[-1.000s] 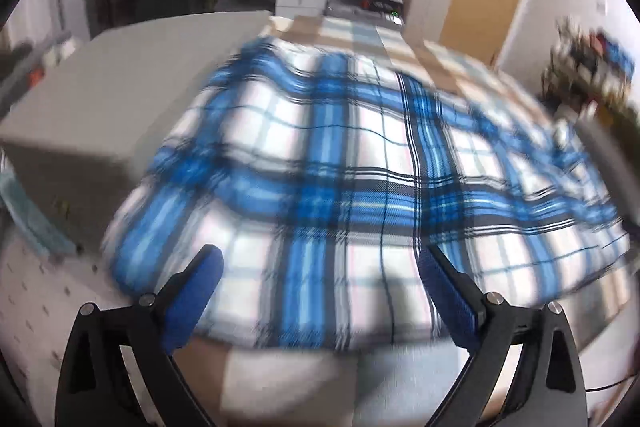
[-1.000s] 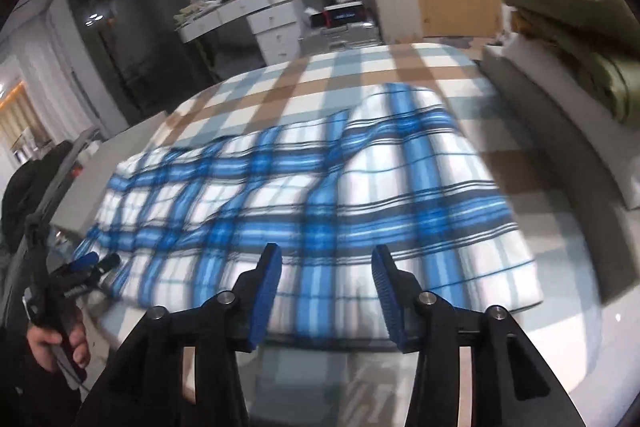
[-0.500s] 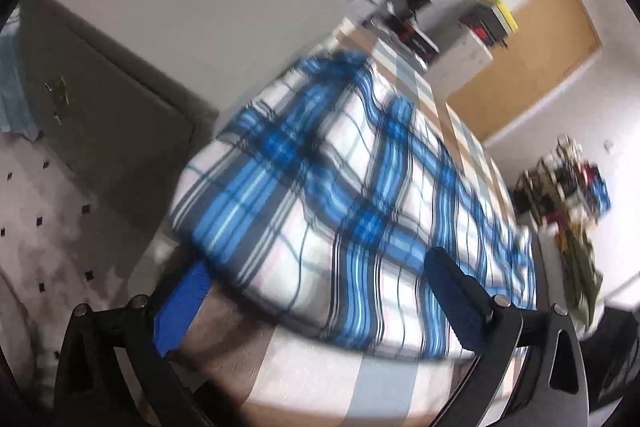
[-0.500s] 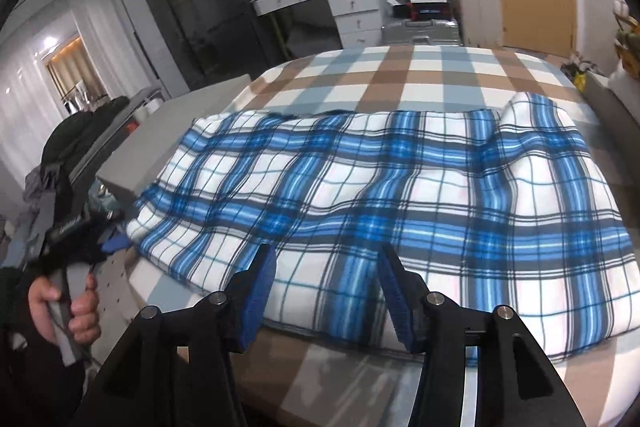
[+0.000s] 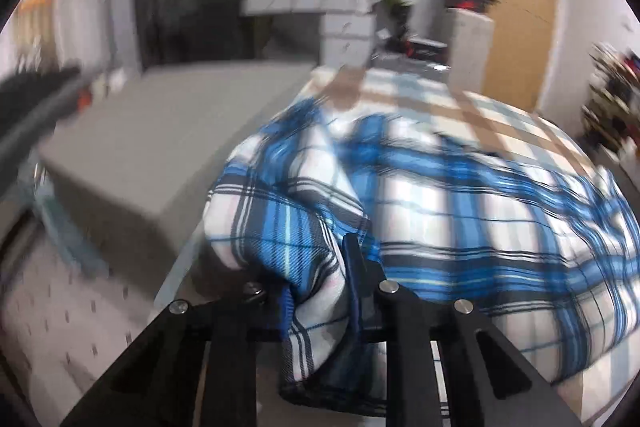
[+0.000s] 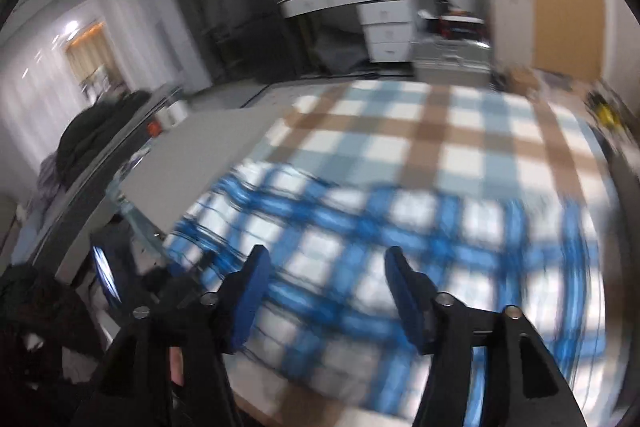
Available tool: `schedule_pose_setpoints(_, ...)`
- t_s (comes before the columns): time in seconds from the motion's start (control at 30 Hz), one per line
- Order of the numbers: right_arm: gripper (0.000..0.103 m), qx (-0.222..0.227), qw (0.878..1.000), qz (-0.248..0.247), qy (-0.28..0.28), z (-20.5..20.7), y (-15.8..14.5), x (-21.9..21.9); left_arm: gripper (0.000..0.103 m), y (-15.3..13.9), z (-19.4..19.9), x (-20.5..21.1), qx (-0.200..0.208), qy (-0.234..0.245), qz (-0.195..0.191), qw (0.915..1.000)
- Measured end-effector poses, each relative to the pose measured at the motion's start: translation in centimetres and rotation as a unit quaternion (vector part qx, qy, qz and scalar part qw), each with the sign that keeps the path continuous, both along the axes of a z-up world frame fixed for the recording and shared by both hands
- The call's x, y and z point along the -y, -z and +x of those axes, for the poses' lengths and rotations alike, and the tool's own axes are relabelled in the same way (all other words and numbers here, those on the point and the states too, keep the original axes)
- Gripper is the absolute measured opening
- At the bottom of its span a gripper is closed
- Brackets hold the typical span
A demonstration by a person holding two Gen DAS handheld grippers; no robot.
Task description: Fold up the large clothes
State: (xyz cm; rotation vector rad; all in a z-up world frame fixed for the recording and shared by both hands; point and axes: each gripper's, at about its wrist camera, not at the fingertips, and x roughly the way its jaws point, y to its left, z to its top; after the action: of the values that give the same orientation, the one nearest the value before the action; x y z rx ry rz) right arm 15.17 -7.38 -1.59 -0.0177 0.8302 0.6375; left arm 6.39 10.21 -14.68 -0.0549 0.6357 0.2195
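The left gripper (image 5: 320,291) is angled downward, its jaws closing on a bunched corner of the blue plaid cloth (image 5: 460,211). The right gripper (image 6: 326,291) is held above the cloth spread on the bed (image 6: 400,131), its jaws opening, nothing between them.

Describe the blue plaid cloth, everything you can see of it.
The blue plaid cloth is soft fabric, white with blue and dark stripes. It lies spread on a bed with a brown and grey checked cover. Its near corner is bunched up between the closing jaws of the left gripper. The right gripper stands open over it, holding nothing.
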Motion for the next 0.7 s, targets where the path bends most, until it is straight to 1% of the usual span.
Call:
schedule_pose_setpoints(0.07,0.065,-0.022,0.999,-0.004,-0.047,1.9,-1.4,-3.9,0.016,-0.6,-0.5,1.7,0.018,0.037,0.041,0.9983)
schedule_pose_setpoints(0.1,0.066,-0.049,0.996,-0.013,-0.068,3.3,-1.7,-6.4,0.016,-0.8,-0.8,2.8,0.028,0.062,0.069,0.9953)
schedule_pose_setpoints(0.13,0.066,-0.075,0.994,-0.02,-0.082,4.2,-1.6,-8.1,0.016,-0.9,-0.8,3.6,0.036,0.079,0.094,0.9918)
schedule_pose_setpoints(0.2,0.066,-0.13,0.985,-0.037,-0.111,6.1,-0.9,-12.1,0.016,-0.6,-1.1,6.0,0.046,0.12,0.152,0.98)
schedule_pose_setpoints(0.23,0.066,-0.153,0.978,-0.063,-0.124,7.0,-0.2,-14.4,0.016,-0.3,-1.2,6.6,0.048,0.135,0.169,0.9752)
schedule_pose_setpoints(0.27,0.066,-0.166,0.972,-0.104,-0.131,7.8,0.8,-16.7,0.015,0.0,-1.4,7.2,0.048,0.156,0.181,0.9698)
schedule_pose_setpoints(0.3,0.066,-0.169,0.965,-0.15,-0.134,8.3,2.0,-18.7,0.013,0.1,-2.0,7.5,0.05,0.168,0.189,0.9662)
schedule_pose_setpoints(0.33,0.066,-0.171,0.959,-0.182,-0.135,8.6,2.9,-19.9,0.011,0.2,-2.0,7.6,0.049,0.176,0.193,0.964)
schedule_pose_setpoints(0.37,0.066,-0.173,0.95,-0.223,-0.136,9.0,4.2,-21.3,0.01,0.4,-2.0,7.8,0.044,0.189,0.188,0.9627)
schedule_pose_setpoints(0.4,0.066,-0.179,0.94,-0.254,-0.138,9.3,5.6,-22.4,0.01,0.6,-2.0,7.9,0.036,0.195,0.185,0.9624)
schedule_pose_setpoints(0.43,0.066,-0.194,0.93,-0.279,-0.139,9.5,7.1,-23.3,0.01,0.7,-1.7,8.0,0.031,0.197,0.183,0.9625)
schedule_pose_setpoints(0.5,0.066,-0.227,0.912,-0.308,-0.145,9.7,9.7,-24.8,0.01,1.2,-1.4,7.6,0.018,0.202,0.176,0.9632)
schedule_pose_setpoints(0.53,0.064,-0.236,0.909,-0.307,-0.152,9.6,10.2,-25.3,0.01,1.0,-1.7,7.6,0.015,0.199,0.174,0.9642)
schedule_pose_setpoints(0.57,0.064,-0.239,0.909,-0.303,-0.157,9.3,10.6,-25.9,0.01,0.9,-2.0,7.4,0.011,0.196,0.169,0.9658)
schedule_pose_setpoints(0.63,0.064,-0.23,0.911,-0.301,-0.161,8.8,10.8,-27.0,0.01,0.4,-2.7,7.1,0.008,0.19,0.156,0.9692)
schedule_pose_setpoints(0.67,0.065,-0.228,0.91,-0.305,-0.166,8.5,11.1,-27.6,0.01,-0.2,-3.4,6.5,0.008,0.187,0.147,0.9713)
schedule_pose_setpoints(0.7,0.065,-0.23,0.907,-0.309,-0.169,8.2,11.4,-28.1,0.013,-0.8,-4.3,5.8,0.013,0.181,0.139,0.9735)
